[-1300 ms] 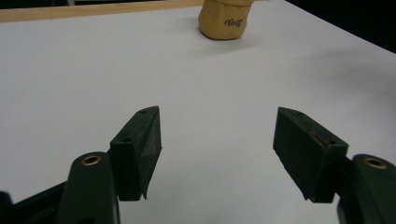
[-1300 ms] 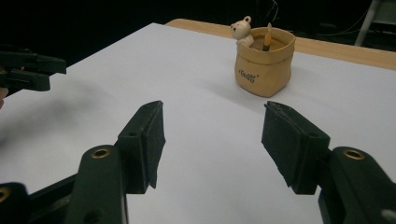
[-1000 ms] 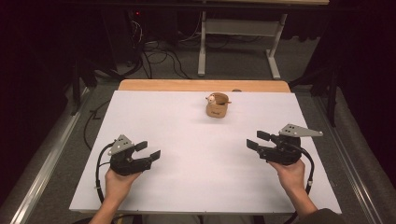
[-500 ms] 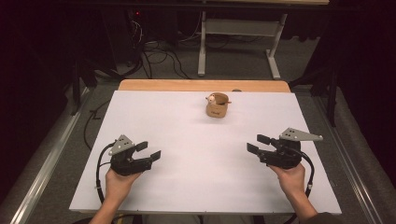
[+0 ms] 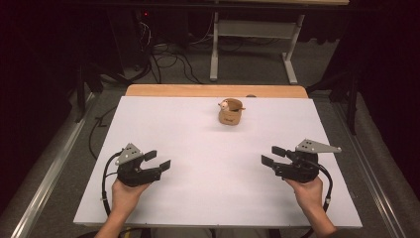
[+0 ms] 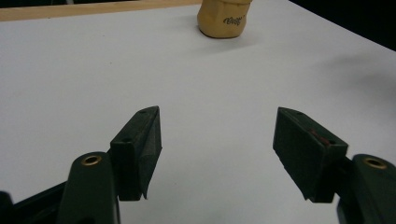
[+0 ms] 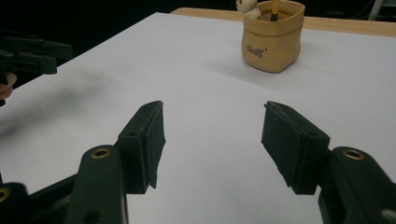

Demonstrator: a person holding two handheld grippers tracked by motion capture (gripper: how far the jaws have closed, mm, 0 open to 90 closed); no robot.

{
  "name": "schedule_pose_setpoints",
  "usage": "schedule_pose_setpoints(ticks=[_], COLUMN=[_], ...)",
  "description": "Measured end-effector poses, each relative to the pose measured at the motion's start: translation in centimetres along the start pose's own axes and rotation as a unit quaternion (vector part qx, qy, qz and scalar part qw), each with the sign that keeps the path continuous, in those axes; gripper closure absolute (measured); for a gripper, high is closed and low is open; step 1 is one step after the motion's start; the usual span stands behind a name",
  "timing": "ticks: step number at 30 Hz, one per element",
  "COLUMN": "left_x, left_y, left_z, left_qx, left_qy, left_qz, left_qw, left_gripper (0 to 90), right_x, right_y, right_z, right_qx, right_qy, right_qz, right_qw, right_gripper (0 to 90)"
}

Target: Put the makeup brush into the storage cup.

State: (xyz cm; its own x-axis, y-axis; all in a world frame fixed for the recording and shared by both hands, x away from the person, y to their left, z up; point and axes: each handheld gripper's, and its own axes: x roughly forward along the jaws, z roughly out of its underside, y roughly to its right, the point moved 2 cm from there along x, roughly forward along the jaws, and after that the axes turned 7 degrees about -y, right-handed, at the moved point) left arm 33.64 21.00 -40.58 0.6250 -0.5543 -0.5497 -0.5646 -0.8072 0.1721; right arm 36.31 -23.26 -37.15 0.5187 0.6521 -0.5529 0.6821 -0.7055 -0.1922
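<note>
High view: a small tan pouch (image 5: 231,114) stands upright on the far part of the white table (image 5: 208,148), slightly right of centre and close to the far wooden edge strip (image 5: 213,90). Its long axis is vertical and its open mouth faces up. Inside the pouch, a small white bear figure (image 5: 225,104) sits at the left of the rim, and a thin stick-like item (image 7: 275,9) rises beside it; the item's kind cannot be determined.

Right gripper view: the pouch shows dark lettering on the wall that faces me, with its rim rolled outward.

Left gripper view: only the pouch's lower body with the lettering is visible, at the top edge.

My left gripper (image 5: 157,161) rests at the near left of the table, held in my left hand (image 5: 126,196); its jaws are released, spread wide, with bare table between them. My right gripper (image 5: 272,156) rests at the near right, held in my right hand (image 5: 309,193); its jaws are likewise released and grasp nothing. Both grippers point inward toward the table centre and lie well apart from the pouch.
</note>
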Motion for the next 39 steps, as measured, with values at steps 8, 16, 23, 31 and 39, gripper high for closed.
schedule_pose_setpoints(ticks=[8, 16, 23, 31, 39], left_x=[0.0, 0.0, 0.0, 0.0, 0.0], left_y=[0.0, 0.0, -0.1, 0.0, 0.0], left_z=[0.0, 0.0, 0.0, 0.0, 0.1], left_qx=[0.000, 0.000, 0.000, 0.000, 0.001], left_qy=[-0.002, -0.002, -0.002, -0.002, -0.002], left_qz=[0.000, 0.000, 0.000, 0.000, 0.000], left_qw=[1.0000, 1.0000, 1.0000, 1.0000, 1.0000], left_gripper=[32.9, 32.9, 32.9, 32.9, 32.9], right_x=[0.1, 0.1, 0.2, 0.2, 0.5], right_y=[0.1, 0.3, 0.5, 0.8, 1.2], right_z=[0.7, 1.3, 1.7, 2.2, 2.6], right_qx=[0.006, 0.013, 0.018, 0.022, 0.027], right_qy=[0.002, 0.001, 0.003, 0.007, 0.006], right_qz=[0.005, 0.006, 0.011, 0.021, 0.028], right_qw=[1.0000, 0.9999, 0.9998, 0.9995, 0.9992], right_gripper=[41.3, 41.3, 41.3, 41.4, 41.4])
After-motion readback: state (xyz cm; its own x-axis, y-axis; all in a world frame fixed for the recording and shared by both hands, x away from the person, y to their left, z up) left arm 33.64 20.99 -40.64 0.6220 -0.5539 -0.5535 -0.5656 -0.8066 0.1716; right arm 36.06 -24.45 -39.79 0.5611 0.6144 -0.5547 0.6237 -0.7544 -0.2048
